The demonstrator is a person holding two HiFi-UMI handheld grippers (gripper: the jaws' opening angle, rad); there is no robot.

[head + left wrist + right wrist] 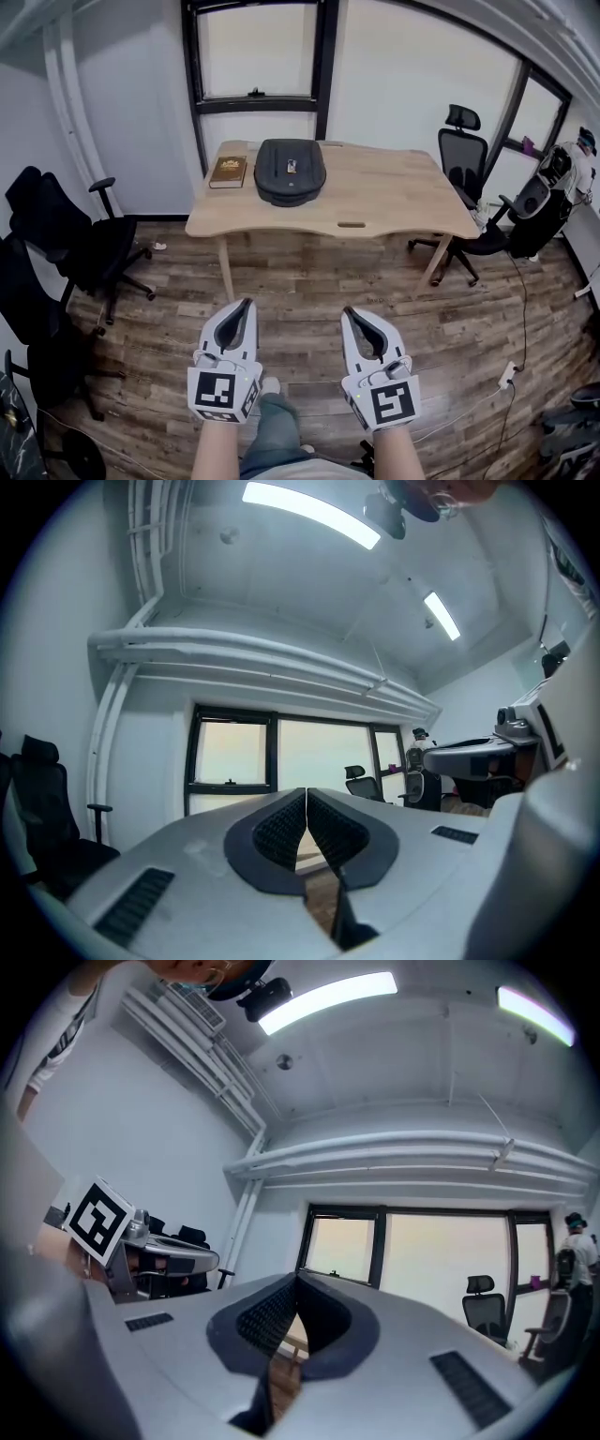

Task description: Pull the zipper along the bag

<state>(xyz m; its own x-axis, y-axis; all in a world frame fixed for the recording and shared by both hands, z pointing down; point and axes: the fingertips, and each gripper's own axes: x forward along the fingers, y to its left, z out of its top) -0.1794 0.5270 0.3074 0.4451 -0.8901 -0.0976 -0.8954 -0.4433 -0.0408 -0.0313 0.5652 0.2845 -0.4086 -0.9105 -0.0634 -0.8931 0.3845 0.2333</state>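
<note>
Left gripper point(247, 305) and right gripper point(349, 312), both pressed together and empty, are carried level, probably because the table point(394, 202) is well off. The black bag point(290, 171) (zipper seemingly untouched) lies there.

We hold the left hand-held gripper point(247, 303) and right hand-held gripper point(349, 312), jaws together, over the wood floor point(300, 267), well apart from the worktop point(394, 202), where a dark bag point(290, 171) lies just beside a brown book point(228, 172).
</note>
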